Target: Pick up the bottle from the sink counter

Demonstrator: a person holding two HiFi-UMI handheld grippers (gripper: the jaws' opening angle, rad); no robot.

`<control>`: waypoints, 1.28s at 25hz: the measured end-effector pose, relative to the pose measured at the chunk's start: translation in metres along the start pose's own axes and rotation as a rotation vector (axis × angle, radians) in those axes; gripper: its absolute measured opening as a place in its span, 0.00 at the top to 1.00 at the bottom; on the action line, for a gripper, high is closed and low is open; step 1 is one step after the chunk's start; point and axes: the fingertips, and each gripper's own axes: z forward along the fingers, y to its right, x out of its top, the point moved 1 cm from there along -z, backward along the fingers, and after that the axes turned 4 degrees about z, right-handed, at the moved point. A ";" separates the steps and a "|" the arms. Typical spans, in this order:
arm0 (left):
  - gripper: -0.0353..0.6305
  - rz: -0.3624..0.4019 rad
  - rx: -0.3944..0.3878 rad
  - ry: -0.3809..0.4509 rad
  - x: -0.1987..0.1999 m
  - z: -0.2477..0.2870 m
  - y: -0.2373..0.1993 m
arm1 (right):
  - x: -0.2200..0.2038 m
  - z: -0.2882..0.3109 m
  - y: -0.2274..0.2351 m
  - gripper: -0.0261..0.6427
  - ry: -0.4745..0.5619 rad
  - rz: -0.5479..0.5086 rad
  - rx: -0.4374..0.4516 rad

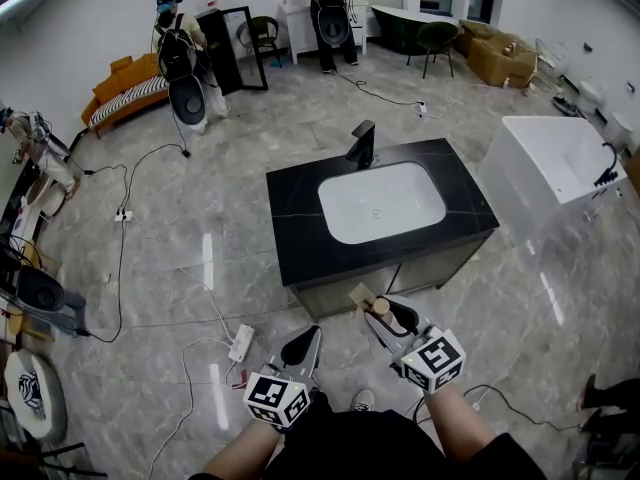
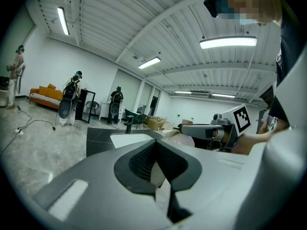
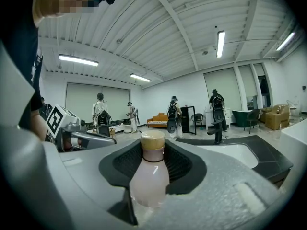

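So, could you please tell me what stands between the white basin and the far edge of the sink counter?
A black faucet stands there on the counter; the head view shows it.

Counting one bottle (image 3: 149, 178). Counting two grippers: left gripper (image 1: 303, 346), right gripper (image 1: 378, 313). Seeing one counter (image 1: 300, 230), holding one basin (image 1: 381, 203) and one faucet (image 1: 362, 144). Finding two chairs: left chair (image 1: 262, 36), right chair (image 1: 436, 38). Noting one sofa (image 1: 125, 86), one white tub (image 1: 560, 163), two power strips, near strip (image 1: 241, 343) and far strip (image 1: 124, 215). Spotting two people standing at the back in the head view: left person (image 1: 180, 58), right person (image 1: 330, 8).
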 end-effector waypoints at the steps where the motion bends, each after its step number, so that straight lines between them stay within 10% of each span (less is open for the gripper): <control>1: 0.94 0.001 -0.001 0.001 0.000 0.000 0.002 | -0.001 -0.002 -0.001 0.75 0.002 -0.001 0.002; 32: 0.94 0.001 -0.011 -0.017 -0.017 0.011 0.046 | -0.028 -0.041 0.005 0.75 -0.023 0.018 0.014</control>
